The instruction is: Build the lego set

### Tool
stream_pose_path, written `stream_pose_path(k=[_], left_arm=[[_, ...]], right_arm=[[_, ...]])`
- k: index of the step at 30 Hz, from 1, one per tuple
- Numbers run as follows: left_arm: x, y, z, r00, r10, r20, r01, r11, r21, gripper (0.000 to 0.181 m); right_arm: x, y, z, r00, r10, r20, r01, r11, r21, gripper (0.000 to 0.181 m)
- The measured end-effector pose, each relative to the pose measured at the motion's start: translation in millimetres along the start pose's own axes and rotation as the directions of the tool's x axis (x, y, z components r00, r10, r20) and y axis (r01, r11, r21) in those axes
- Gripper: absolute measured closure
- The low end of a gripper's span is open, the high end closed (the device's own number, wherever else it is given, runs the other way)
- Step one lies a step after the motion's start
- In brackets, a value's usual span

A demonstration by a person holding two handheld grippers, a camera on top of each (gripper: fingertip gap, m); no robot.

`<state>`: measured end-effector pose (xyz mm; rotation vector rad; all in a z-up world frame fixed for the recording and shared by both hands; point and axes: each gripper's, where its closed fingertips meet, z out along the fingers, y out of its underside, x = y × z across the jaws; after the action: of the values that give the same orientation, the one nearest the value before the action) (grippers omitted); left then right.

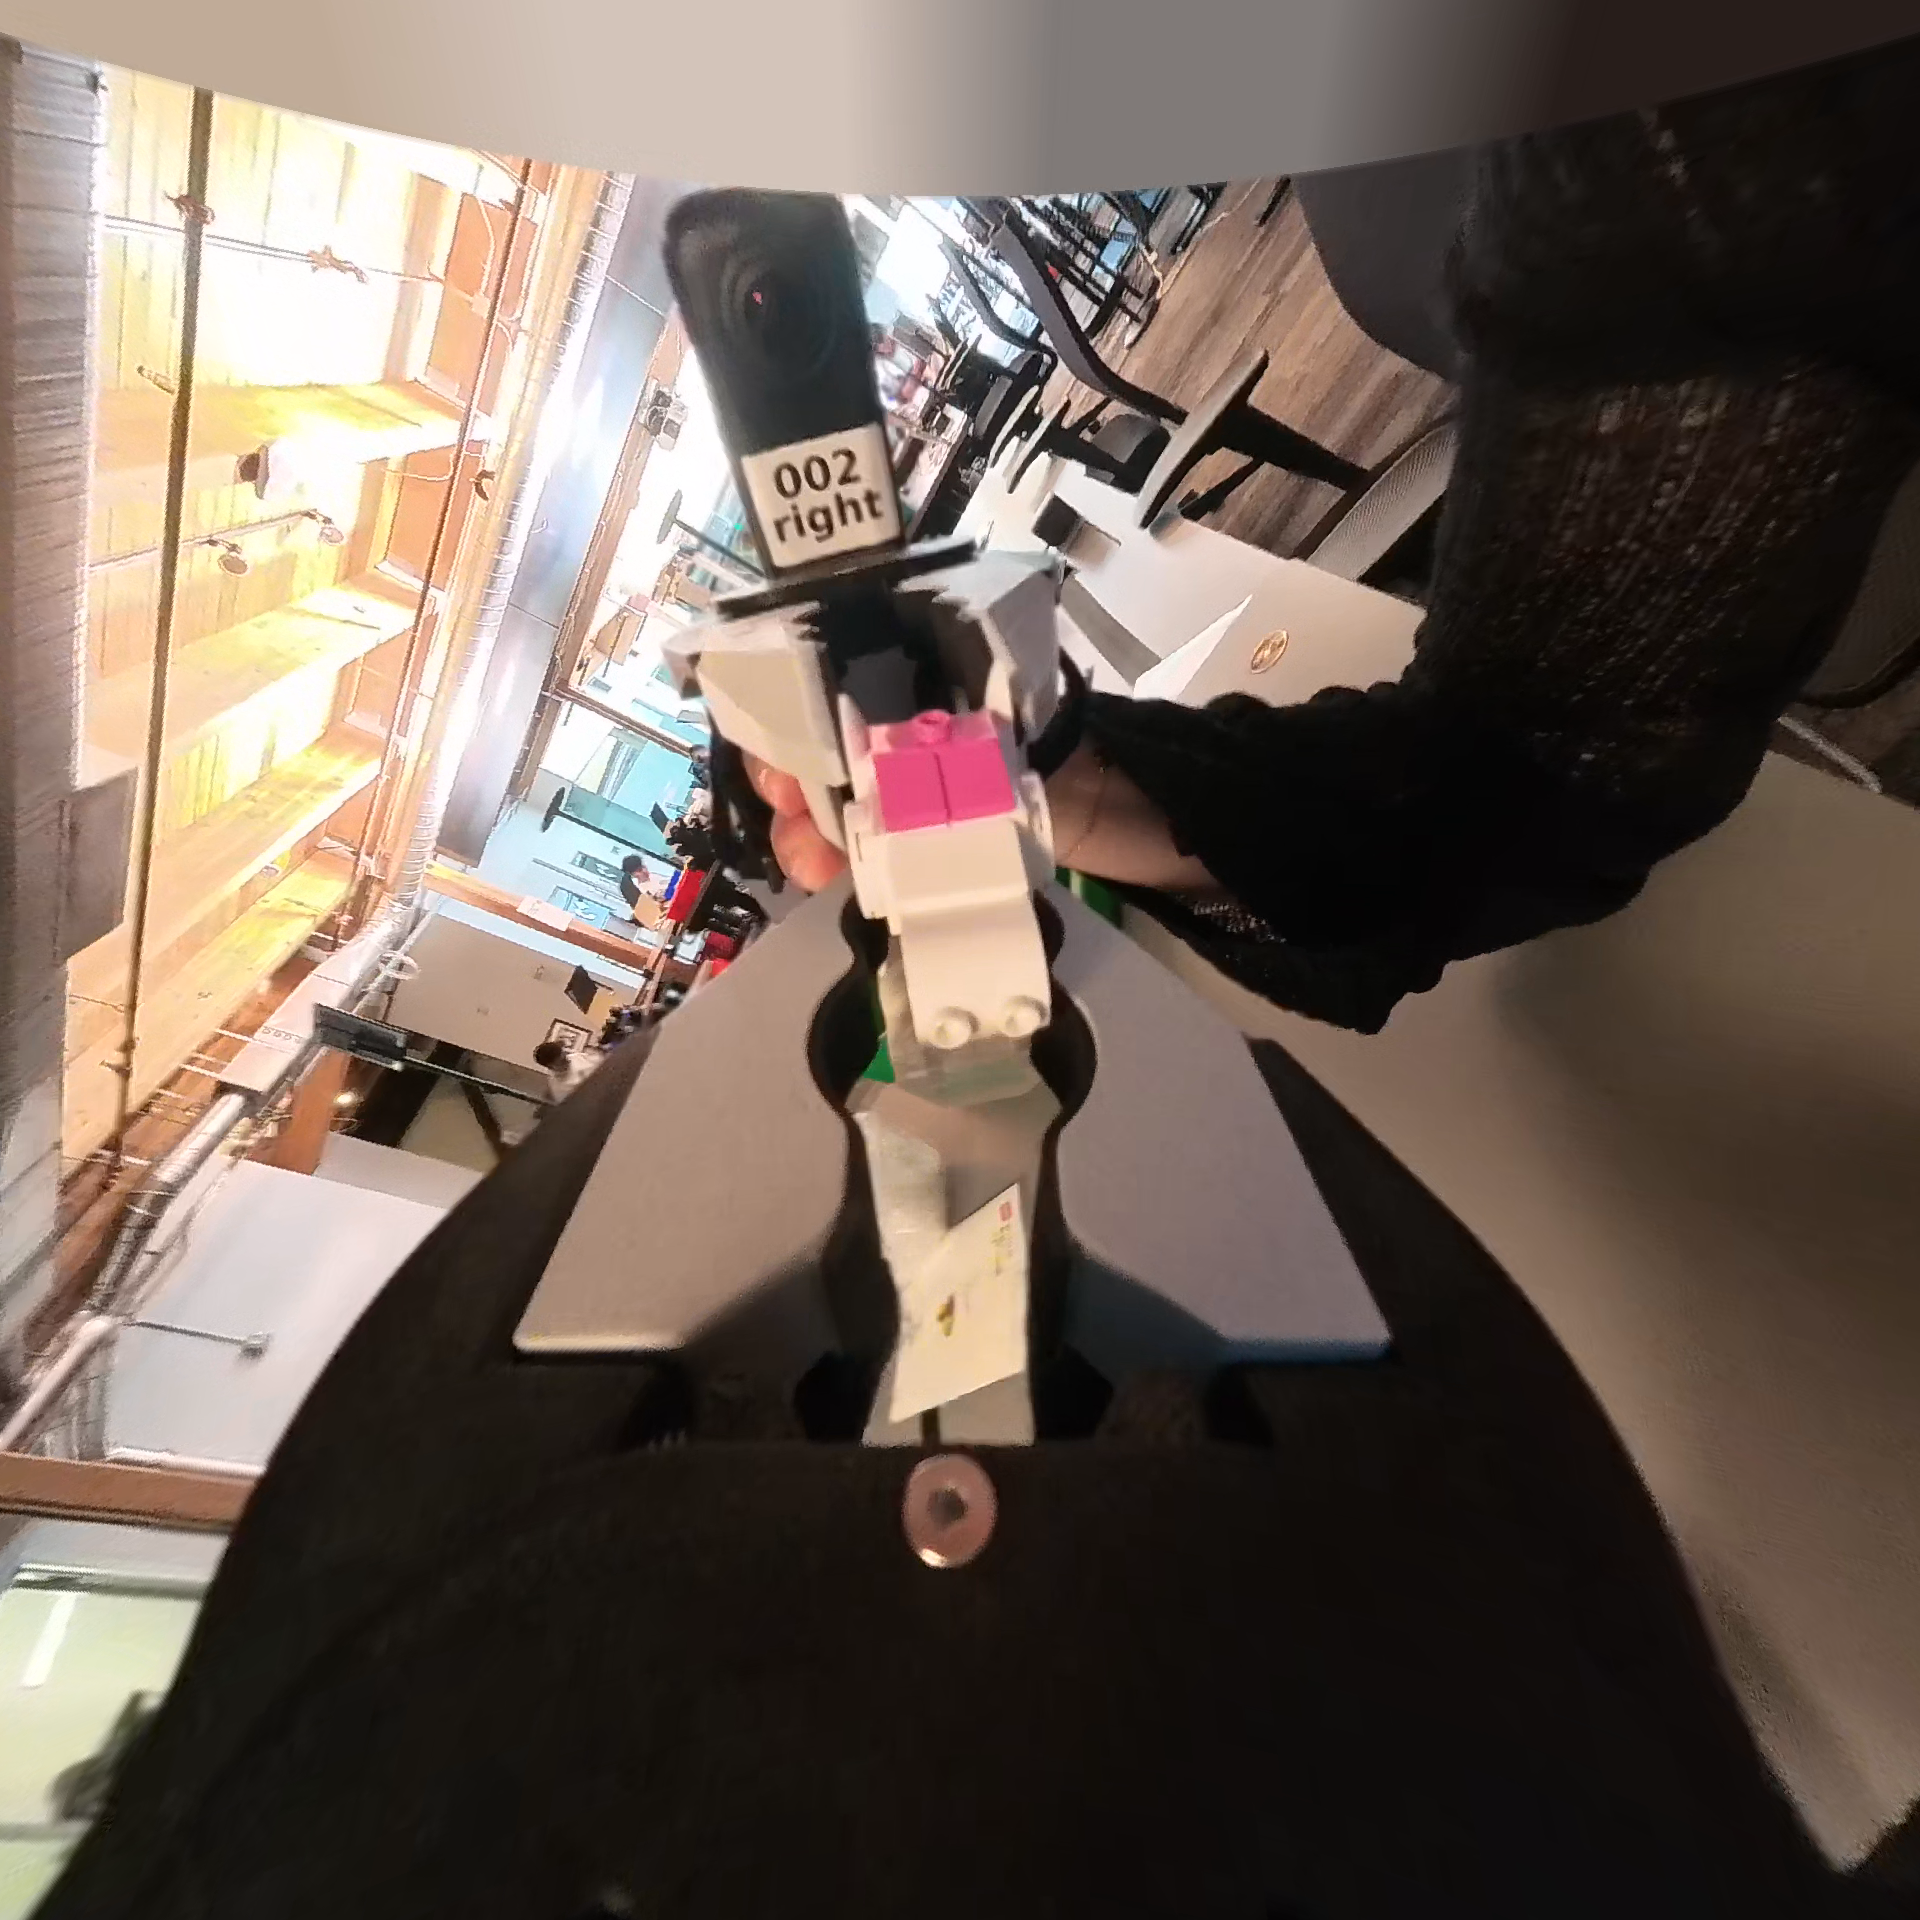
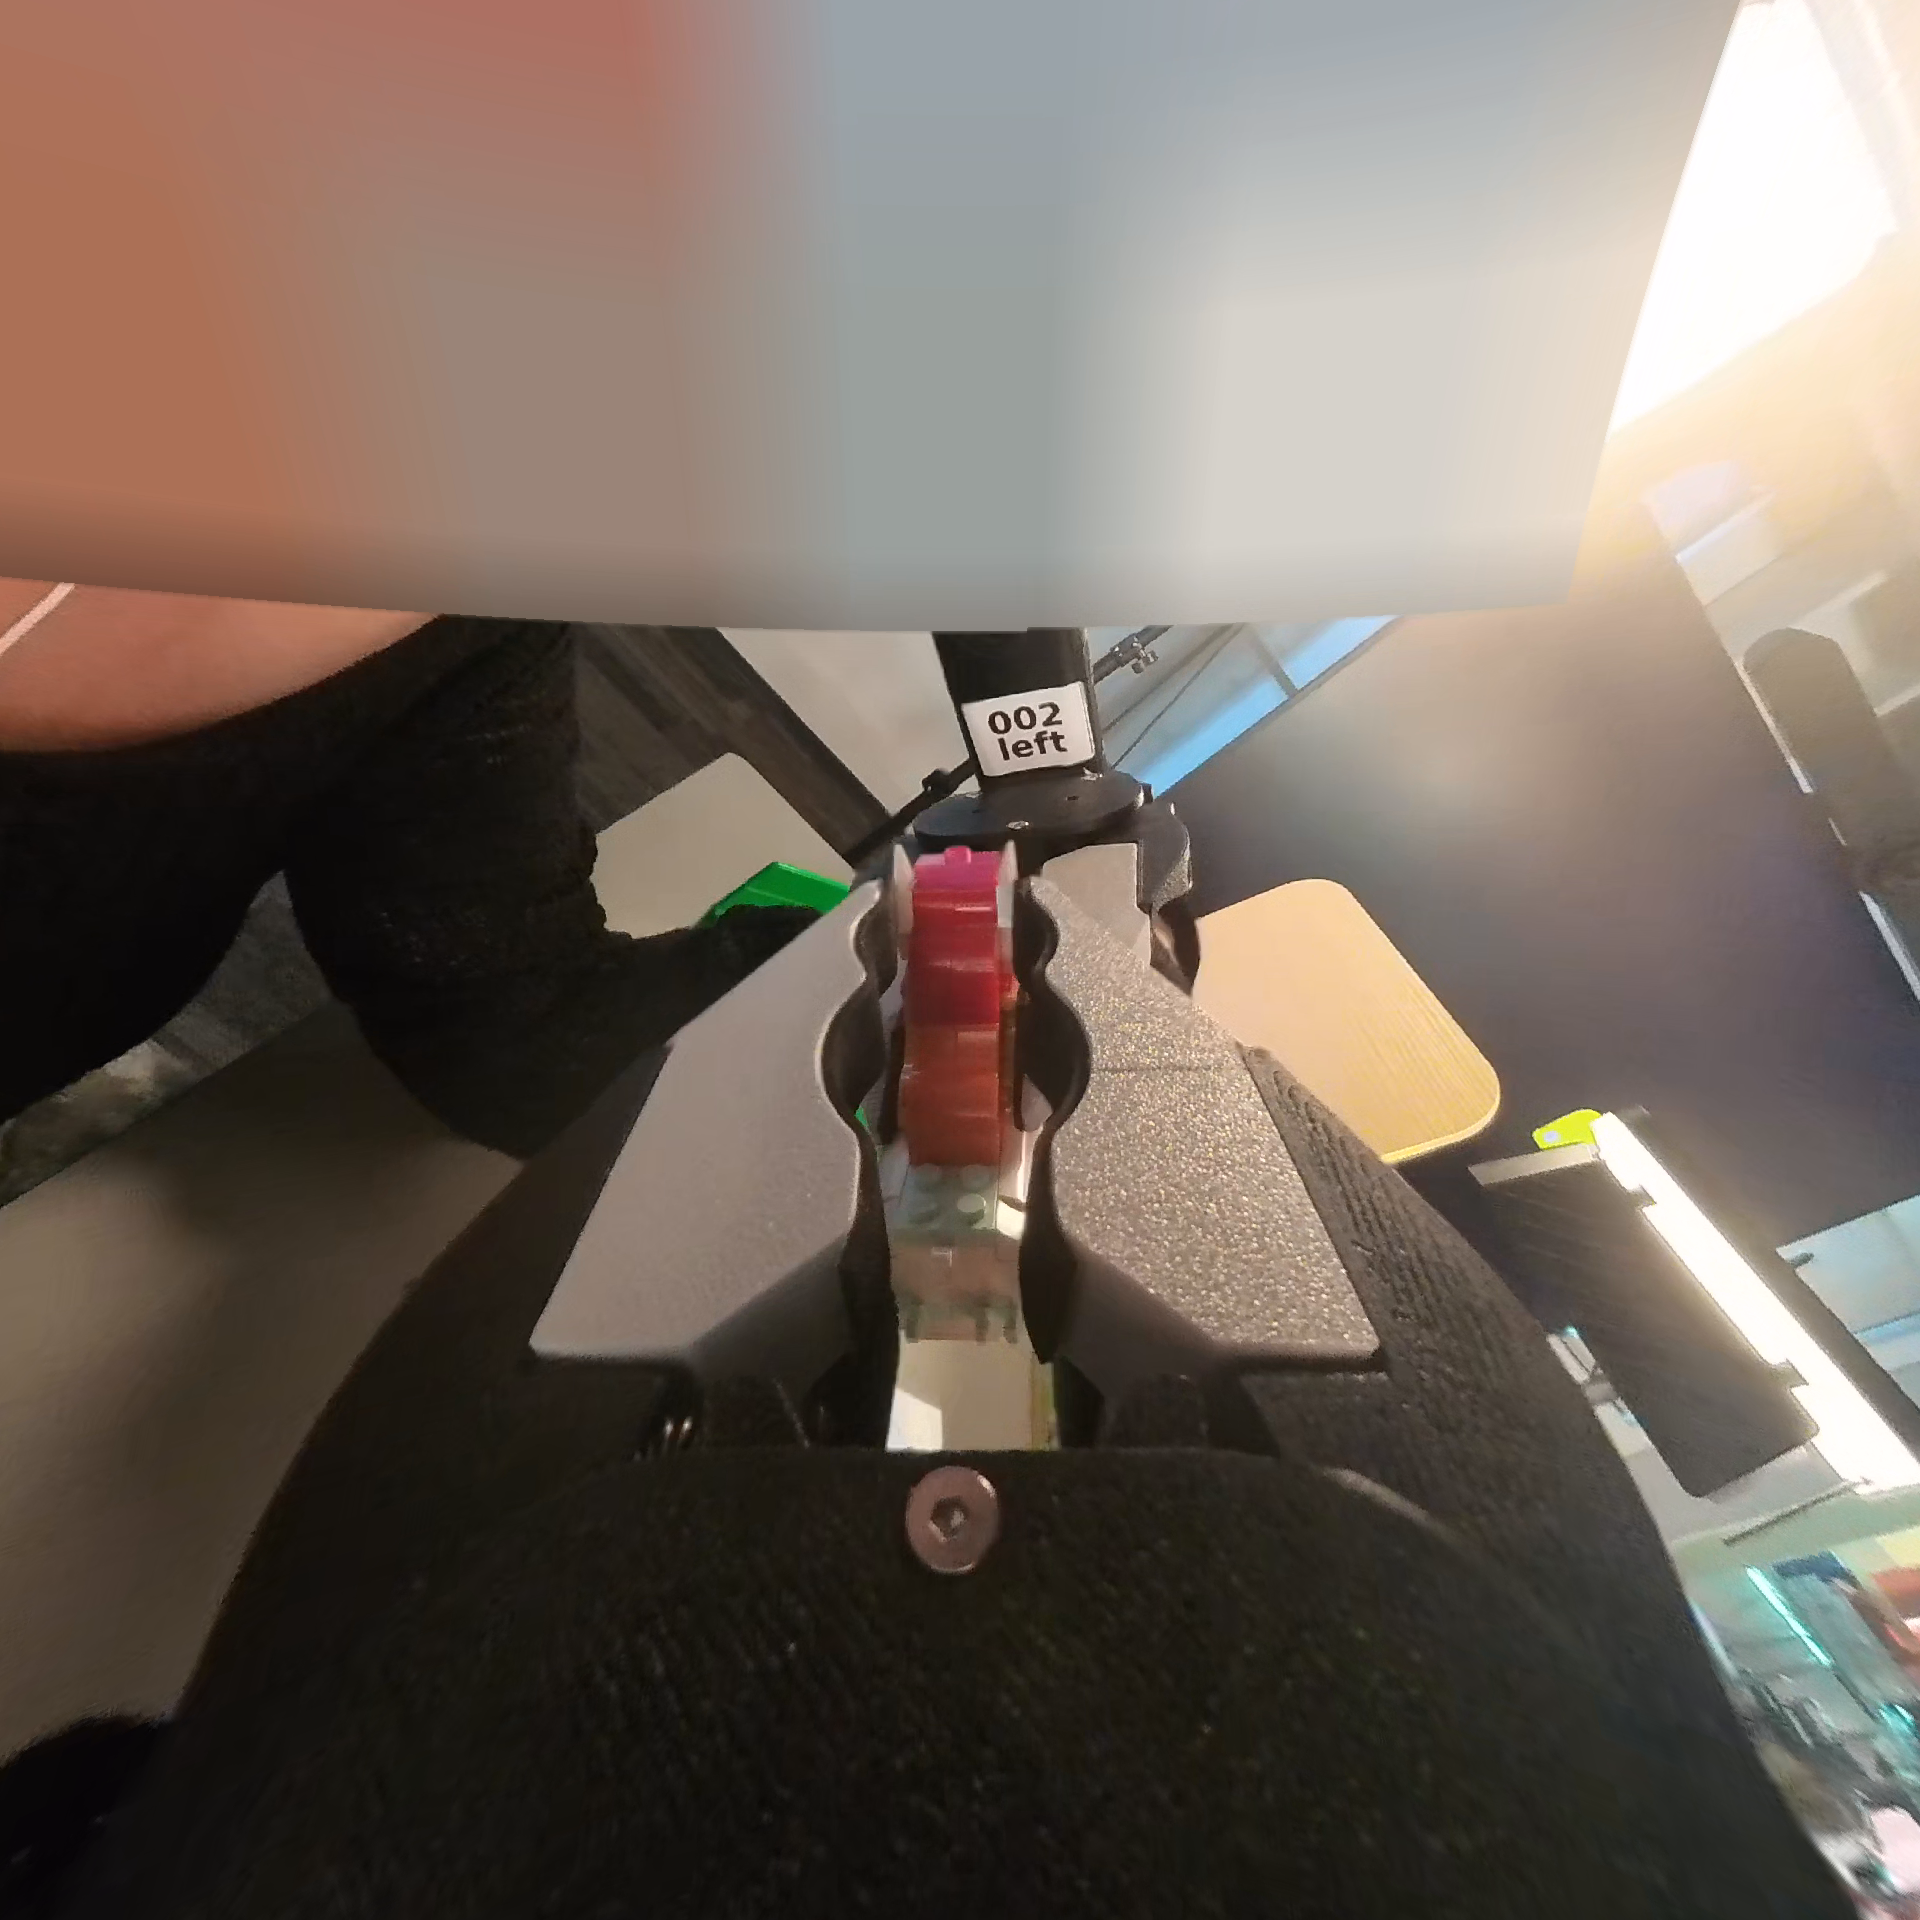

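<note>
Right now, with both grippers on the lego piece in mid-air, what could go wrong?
1. The left gripper holds only the white end of the lego piece; twisting could snap the bricks apart.
2. The right gripper clamps the pink and red bricks edgewise; they might slip or pop off and drop.
</note>
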<state>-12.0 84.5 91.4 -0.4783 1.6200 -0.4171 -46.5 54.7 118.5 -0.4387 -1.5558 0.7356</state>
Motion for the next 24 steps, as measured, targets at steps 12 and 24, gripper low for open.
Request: stream_pose_path(k=[12, 24], left_arm=[[-66.0, 56.6, -10.9, 0.765, -0.586, 0.268, 0.609, 0.793, -0.005, 0.155], [-69.7, 74.8, -27.9, 0.509, -0.834, 0.212, 0.817, 0.546, 0.187, 0.155]], right_arm=[[63.2, -12.0, -33.6, 0.887, -0.128, -0.444, 0.163, 0.986, 0.043, 0.124], [90.9, -6.7, -113.6, 0.303, -0.338, -0.891, 0.463, 0.870, -0.173, 0.141]])
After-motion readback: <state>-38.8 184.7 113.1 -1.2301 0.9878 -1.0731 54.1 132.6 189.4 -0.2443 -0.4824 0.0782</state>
